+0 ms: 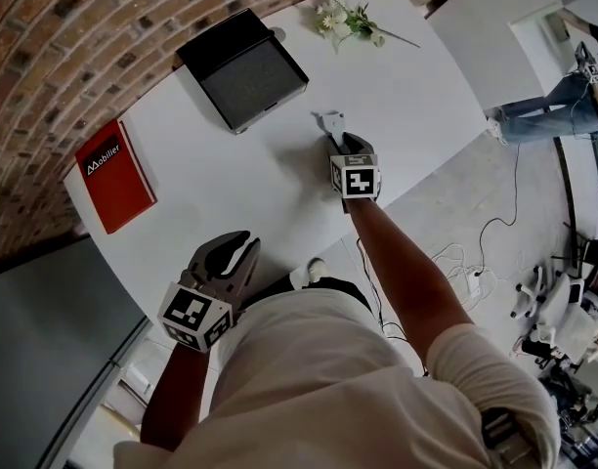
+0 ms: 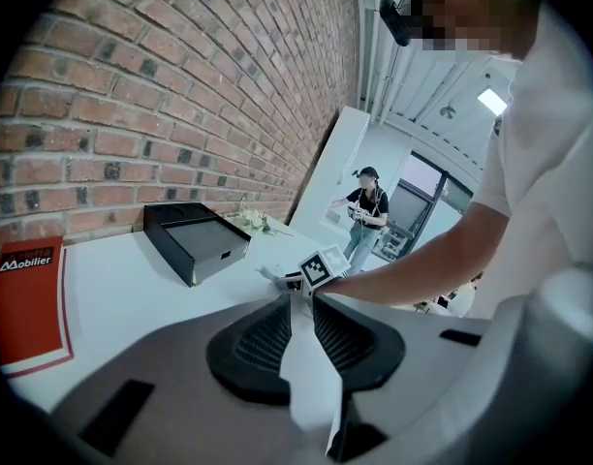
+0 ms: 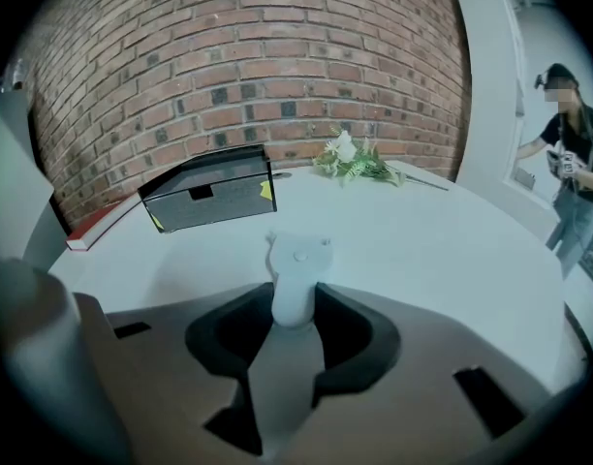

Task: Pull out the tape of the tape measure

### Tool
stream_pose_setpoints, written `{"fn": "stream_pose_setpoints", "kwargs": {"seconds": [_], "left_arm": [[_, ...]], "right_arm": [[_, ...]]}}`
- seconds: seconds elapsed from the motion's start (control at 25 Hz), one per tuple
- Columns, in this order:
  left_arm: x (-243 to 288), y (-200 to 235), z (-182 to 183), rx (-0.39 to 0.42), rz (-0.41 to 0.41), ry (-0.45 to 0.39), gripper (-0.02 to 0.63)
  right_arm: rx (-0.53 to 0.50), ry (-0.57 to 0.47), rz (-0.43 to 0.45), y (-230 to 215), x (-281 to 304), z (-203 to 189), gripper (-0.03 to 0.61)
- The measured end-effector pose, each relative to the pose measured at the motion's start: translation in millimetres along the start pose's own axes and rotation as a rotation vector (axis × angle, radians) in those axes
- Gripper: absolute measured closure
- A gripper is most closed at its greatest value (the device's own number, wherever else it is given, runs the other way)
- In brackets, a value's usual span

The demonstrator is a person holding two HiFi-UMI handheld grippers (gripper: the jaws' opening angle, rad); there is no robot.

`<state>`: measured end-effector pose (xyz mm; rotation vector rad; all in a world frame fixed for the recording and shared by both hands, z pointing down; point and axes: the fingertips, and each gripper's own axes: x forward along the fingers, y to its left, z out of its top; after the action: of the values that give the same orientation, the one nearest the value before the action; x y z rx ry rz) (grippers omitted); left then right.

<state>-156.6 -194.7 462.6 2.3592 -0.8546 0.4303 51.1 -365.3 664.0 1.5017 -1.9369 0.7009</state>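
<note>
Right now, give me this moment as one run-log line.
left gripper: open, empty | right gripper: closed on tape measure | tape: none showing yet

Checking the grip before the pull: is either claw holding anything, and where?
The right claw grips the white tape measure by its near end; the left claw holds nothing.

Your white table (image 1: 416,86), a black open box (image 1: 242,68) toward its far side, a red booklet (image 1: 115,175) at your left, a sprig of white flowers (image 1: 346,20) at the far edge, a brick wall (image 1: 74,37) behind, a person (image 1: 538,115) at your right
</note>
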Motion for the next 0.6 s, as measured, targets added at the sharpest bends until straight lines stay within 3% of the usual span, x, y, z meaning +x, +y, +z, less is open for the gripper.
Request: {"fn": "stream_pose_setpoints", "kwargs": {"seconds": [0.6], "left_arm": [[3.4,-11.0,0.4,0.015,0.007,-0.001,0.557]], "right_arm": [[-0.003,-0.044,0.064,-3.8,-14.2,8.8,0.443]]}}
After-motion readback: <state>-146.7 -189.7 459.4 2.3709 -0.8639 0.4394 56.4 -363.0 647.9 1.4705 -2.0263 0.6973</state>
